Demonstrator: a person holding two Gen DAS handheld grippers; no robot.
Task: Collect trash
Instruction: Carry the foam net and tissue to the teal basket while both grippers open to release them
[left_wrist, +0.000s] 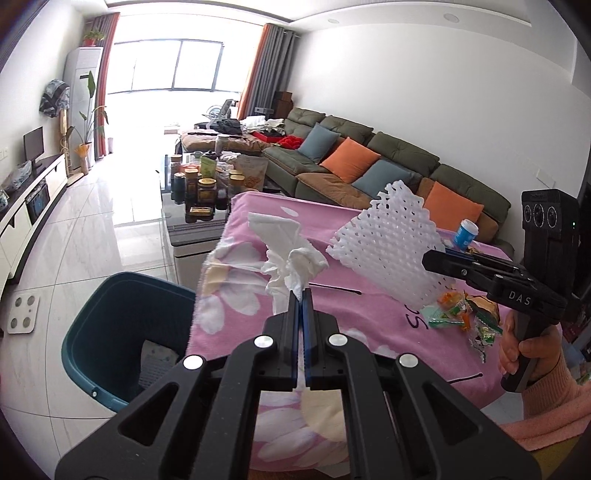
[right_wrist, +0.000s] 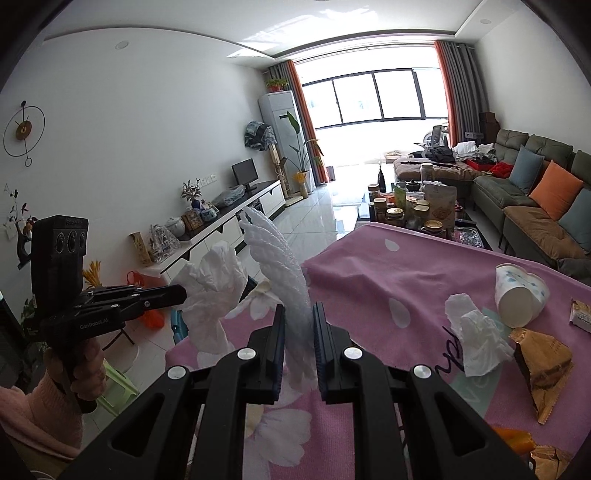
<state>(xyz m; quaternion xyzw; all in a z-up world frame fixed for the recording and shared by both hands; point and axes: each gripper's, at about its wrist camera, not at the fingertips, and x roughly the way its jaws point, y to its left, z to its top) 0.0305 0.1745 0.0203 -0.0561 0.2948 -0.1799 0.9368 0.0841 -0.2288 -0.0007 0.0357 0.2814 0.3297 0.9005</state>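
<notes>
My left gripper (left_wrist: 301, 295) is shut on a crumpled white tissue (left_wrist: 291, 258), held above the left edge of the pink flowered tablecloth (left_wrist: 258, 314). A dark teal bin (left_wrist: 110, 332) stands on the floor just left of that edge. My right gripper (right_wrist: 299, 310) is shut on a white foam net sleeve (right_wrist: 277, 258), which stands up between its pads. In the left wrist view the right gripper (left_wrist: 430, 256) holds the foam net (left_wrist: 391, 243) to the right of the tissue. In the right wrist view the left gripper (right_wrist: 183, 293) and its tissue (right_wrist: 210, 291) hang to the left.
More litter lies on the cloth: a tipped paper cup (right_wrist: 521, 295), another tissue (right_wrist: 476, 339), gold wrappers (right_wrist: 543, 365), and green and orange wrappers (left_wrist: 461, 314). A glass coffee table with jars (left_wrist: 203, 184) and a green sofa (left_wrist: 369, 162) stand beyond. A white scale (left_wrist: 24, 312) lies on the floor.
</notes>
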